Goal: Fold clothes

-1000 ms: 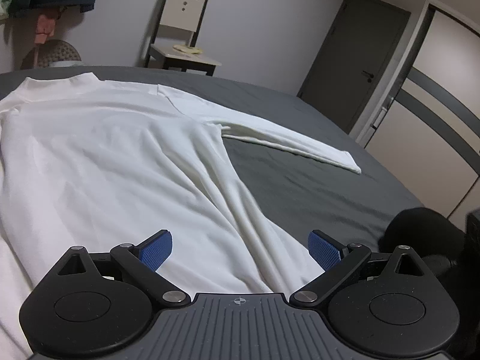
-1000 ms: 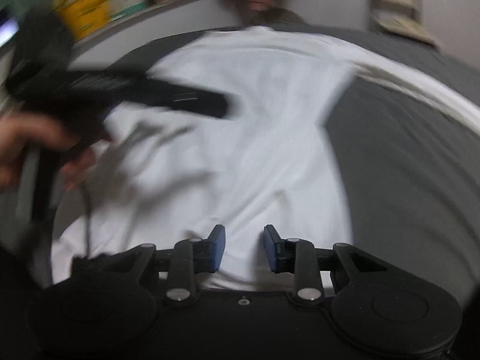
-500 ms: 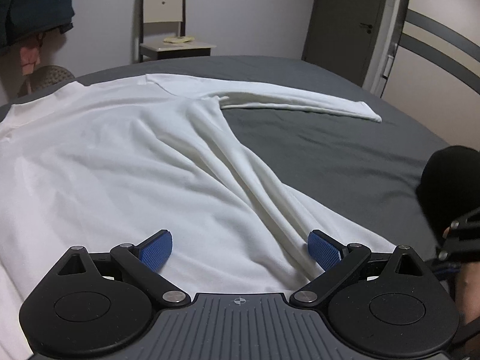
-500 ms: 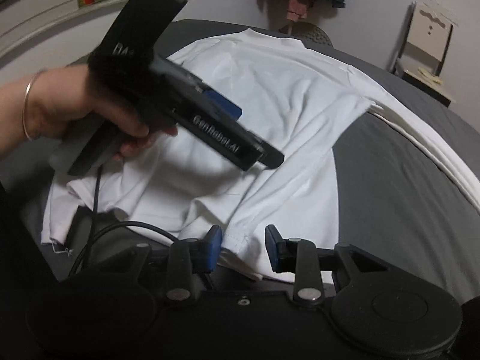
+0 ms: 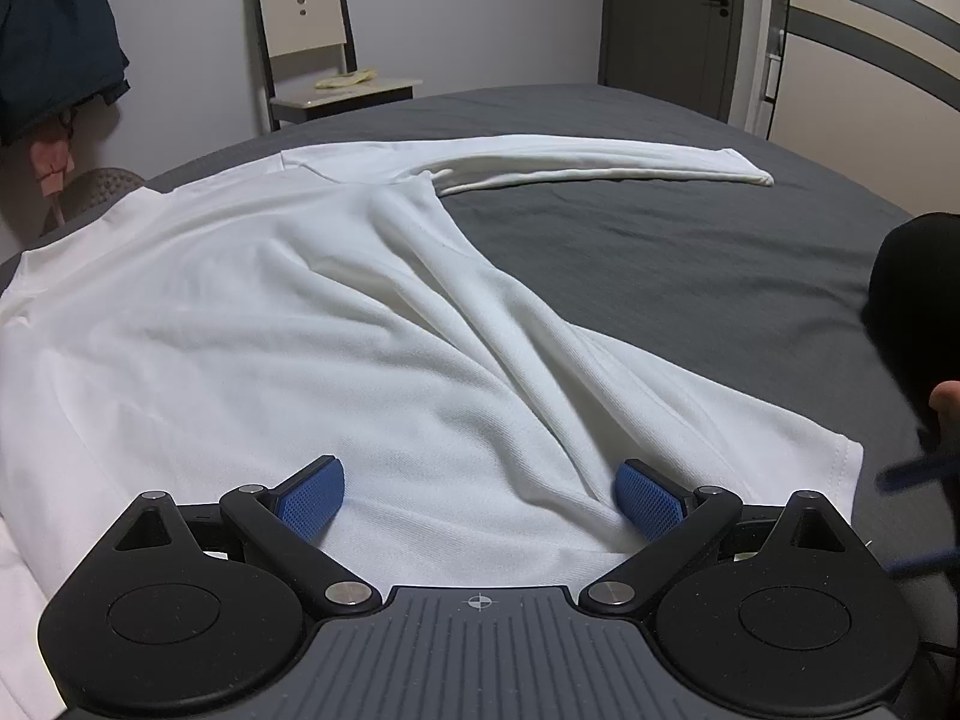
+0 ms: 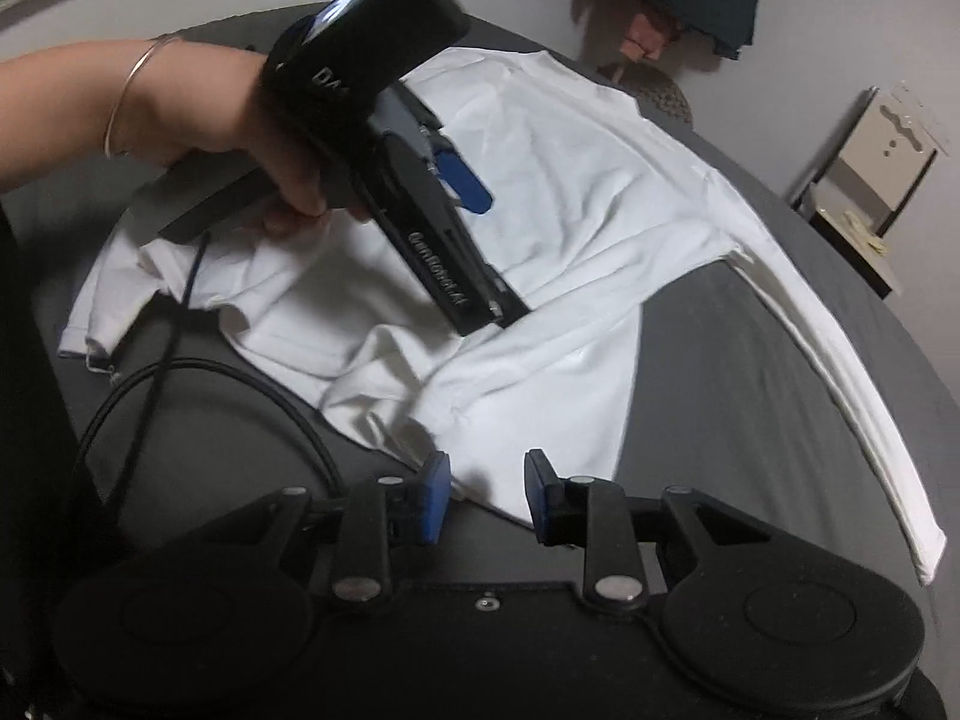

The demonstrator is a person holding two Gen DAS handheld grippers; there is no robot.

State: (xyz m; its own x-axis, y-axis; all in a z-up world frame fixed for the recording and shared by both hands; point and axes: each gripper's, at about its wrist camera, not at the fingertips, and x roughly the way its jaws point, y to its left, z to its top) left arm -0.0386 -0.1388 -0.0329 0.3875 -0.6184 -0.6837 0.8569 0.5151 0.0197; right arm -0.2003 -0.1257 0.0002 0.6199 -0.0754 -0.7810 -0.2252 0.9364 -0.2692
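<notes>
A white long-sleeved shirt [image 5: 288, 324] lies spread on the grey bed [image 5: 660, 252], one sleeve [image 5: 600, 165] stretched out to the far right. My left gripper [image 5: 480, 501] hovers low over the shirt's lower part, open wide, with a raised fold of cloth running toward its right pad. In the right wrist view a hand [image 6: 252, 120] holds that left tool above the shirt [image 6: 570, 180]. My right gripper [image 6: 487, 498] sits at the shirt's near hem corner, its pads a narrow gap apart, with the hem edge just in front of them.
A chair [image 5: 312, 48] stands against the far wall, dark clothes [image 5: 48, 42] hang at the left, and a door [image 5: 666, 18] is at the back right. A black cable [image 6: 180, 372] trails over the bed's near left. A dark sleeve [image 5: 918, 300] shows at the right edge.
The left view has swung right and come closer to the hem; the far sleeve now lies across the top. The right view went from blurred to steady, near the hem corner. Neither jaw gap changed.
</notes>
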